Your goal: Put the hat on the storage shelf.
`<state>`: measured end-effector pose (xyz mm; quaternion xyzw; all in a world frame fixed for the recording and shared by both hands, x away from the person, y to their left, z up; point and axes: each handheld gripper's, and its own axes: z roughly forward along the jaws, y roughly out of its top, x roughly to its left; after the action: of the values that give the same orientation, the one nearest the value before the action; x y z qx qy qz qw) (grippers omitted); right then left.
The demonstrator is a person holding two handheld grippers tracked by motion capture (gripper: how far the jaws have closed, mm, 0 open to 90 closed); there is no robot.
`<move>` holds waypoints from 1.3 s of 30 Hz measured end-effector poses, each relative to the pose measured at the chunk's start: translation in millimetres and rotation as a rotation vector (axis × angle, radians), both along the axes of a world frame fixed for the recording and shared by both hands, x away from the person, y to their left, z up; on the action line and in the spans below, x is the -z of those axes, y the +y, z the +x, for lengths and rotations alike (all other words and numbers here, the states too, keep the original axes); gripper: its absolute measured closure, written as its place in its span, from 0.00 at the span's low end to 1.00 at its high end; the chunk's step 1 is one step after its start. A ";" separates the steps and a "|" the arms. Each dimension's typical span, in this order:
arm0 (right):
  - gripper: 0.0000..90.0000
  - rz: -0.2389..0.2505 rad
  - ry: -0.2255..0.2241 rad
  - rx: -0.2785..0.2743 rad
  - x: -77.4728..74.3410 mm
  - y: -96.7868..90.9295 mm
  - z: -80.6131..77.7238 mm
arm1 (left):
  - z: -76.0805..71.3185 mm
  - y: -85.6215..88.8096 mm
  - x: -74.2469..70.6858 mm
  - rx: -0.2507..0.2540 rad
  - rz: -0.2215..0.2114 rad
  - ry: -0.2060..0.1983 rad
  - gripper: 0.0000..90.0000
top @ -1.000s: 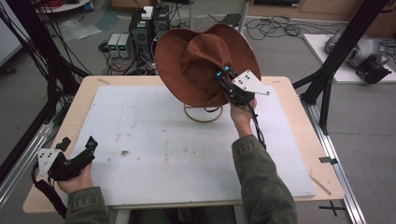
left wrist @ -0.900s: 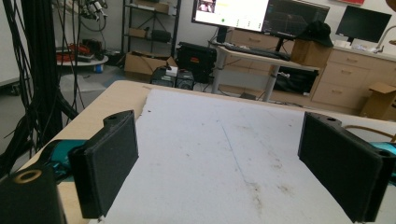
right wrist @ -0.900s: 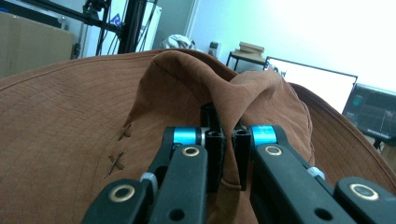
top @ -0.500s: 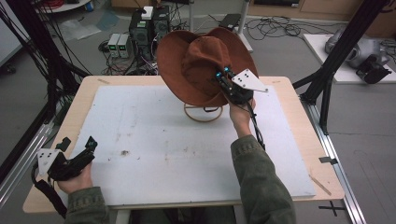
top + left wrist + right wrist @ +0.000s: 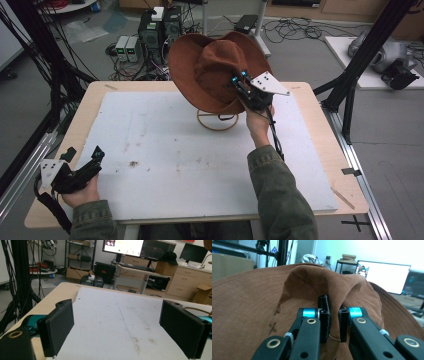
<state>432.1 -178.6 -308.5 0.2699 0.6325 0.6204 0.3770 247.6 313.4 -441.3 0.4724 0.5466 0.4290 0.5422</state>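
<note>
Left claw [image 5: 82, 167] idle at counter [image 5: 320, 130] near corner, jaws wide apart, nothing between. Hat [image 5: 210, 70] aloft mid-counter, tilted above wire ring stand [image 5: 217, 120]. Right claw [image 5: 239, 86] pinches a crown fold. Likely best: lower level, centred over stand, before loosening.

The right tool [image 5: 333, 325] with black jaws and blue fittings is pinching a fold in the crown of a wide-brimmed brown suede hat [image 5: 249, 310], while a lit computer monitor [image 5: 384, 276] is glowing behind the brim.
</note>
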 end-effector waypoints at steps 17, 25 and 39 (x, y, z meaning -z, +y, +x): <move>0.28 0.131 0.075 -0.036 -4.5 -11.2 2.2 | 0.4 -0.2 -0.1 0.005 0.003 0.002 0.14; 0.14 0.163 0.095 -0.015 -9.1 -22.2 -0.9 | 0.3 -1.2 -0.7 0.004 0.008 0.003 0.14; 0.14 0.159 0.053 0.125 -6.1 -54.1 -34.6 | 0.4 -3.3 -1.4 0.006 0.017 0.002 0.14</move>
<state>397.4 -232.7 -302.4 0.3543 0.5729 0.6366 0.3756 248.0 310.1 -439.9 0.4789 0.5423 0.4315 0.5388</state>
